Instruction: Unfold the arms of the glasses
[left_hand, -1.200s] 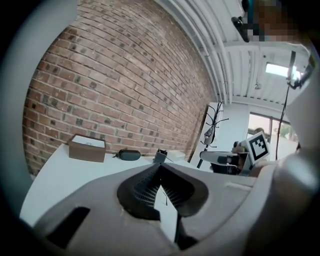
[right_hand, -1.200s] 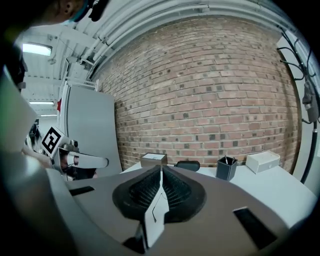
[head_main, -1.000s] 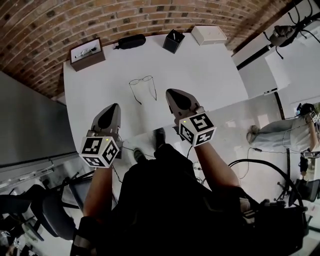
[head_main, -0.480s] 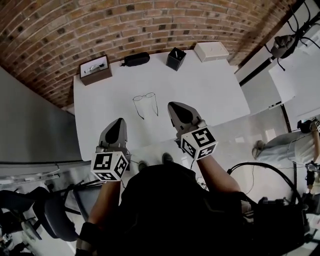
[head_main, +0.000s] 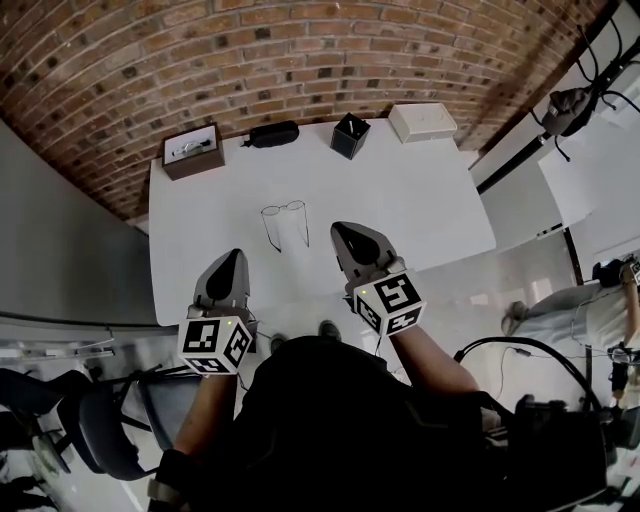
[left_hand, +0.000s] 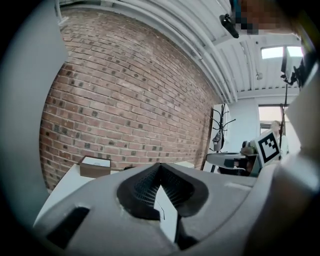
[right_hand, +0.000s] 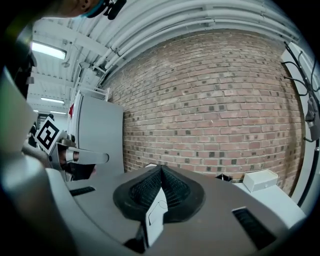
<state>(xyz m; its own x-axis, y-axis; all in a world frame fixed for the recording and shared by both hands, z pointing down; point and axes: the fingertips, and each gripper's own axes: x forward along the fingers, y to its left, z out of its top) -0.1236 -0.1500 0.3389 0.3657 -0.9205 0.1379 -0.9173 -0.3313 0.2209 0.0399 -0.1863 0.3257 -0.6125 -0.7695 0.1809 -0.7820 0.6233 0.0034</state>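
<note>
Table (head_main: 430, 210) mostly bare, mid + right half wide open, tons of room. Only clutter = row along far edge by brick wall (head_main: 300, 60): brown box (head_main: 192, 150), black case (head_main: 272, 134), black cup (head_main: 349, 135), white box (head_main: 422, 121), gaps btwn each. Glasses (head_main: 285, 222) mid-table, well apart from that row, clear strip either side. Tall grey unit (head_main: 60, 250) closes off left edge.

Head view: bright, even overhead light. The white table (head_main: 400, 190) is near blown out, with no hard shadows. Fisheye bends the brick wall (head_main: 300, 50) at the edges. Gripper views: dark vignette at the rim, ceiling strip light (right_hand: 47, 50) glaring, nearest foreground soft.
</note>
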